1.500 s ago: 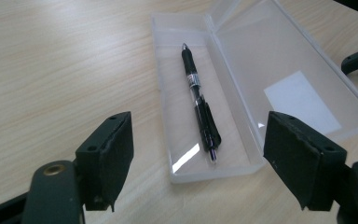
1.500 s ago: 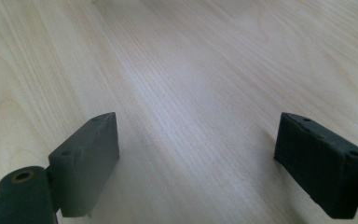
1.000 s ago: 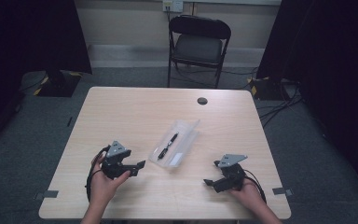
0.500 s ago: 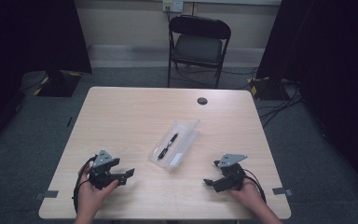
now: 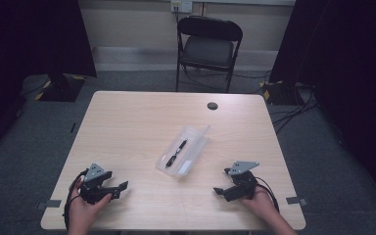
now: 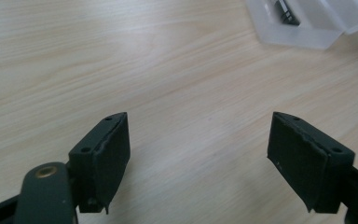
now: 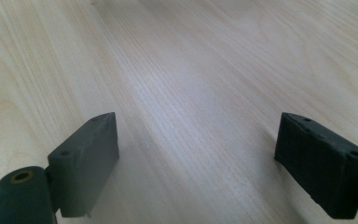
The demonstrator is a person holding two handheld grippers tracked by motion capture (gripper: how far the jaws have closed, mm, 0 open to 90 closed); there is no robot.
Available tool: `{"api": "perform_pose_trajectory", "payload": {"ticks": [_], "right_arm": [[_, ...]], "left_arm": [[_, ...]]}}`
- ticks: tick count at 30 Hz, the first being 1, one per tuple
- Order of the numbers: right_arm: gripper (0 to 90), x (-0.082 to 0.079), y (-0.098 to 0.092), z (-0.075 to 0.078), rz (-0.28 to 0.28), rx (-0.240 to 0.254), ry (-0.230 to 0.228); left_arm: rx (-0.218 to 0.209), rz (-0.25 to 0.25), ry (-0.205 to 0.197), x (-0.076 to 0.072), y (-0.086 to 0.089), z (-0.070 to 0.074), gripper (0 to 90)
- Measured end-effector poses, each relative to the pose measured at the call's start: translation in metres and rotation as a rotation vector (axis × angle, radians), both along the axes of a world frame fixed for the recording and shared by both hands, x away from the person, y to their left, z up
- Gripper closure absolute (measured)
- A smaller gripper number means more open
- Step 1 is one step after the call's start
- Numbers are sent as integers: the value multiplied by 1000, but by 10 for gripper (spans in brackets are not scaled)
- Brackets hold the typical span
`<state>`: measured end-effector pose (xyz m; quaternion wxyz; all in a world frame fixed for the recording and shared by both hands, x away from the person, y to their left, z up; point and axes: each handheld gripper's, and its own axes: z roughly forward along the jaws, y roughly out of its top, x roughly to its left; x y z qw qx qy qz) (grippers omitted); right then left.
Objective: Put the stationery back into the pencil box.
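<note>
Well apart, pen case (image 5: 183, 157) lies between both grippers' fingers (image 5: 123, 185).

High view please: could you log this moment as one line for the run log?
left claw: open, empty | right claw: open, empty | pen: in clear case, mid-table, untouched

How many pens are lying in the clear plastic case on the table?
1. A single black pen lies in the open clear case near the middle of the table, between the two grippers. Another could be hidden under the case's frosted flap.
</note>
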<state>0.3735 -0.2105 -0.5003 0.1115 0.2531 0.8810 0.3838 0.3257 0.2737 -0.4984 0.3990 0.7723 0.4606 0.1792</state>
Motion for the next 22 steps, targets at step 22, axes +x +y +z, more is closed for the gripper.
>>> {"api": "perform_pose_trajectory", "payload": {"ticks": [22], "right_arm": [[124, 0, 0, 0, -3, 0, -2]], "left_arm": [[110, -37, 15, -1, -6, -3, 149]]}}
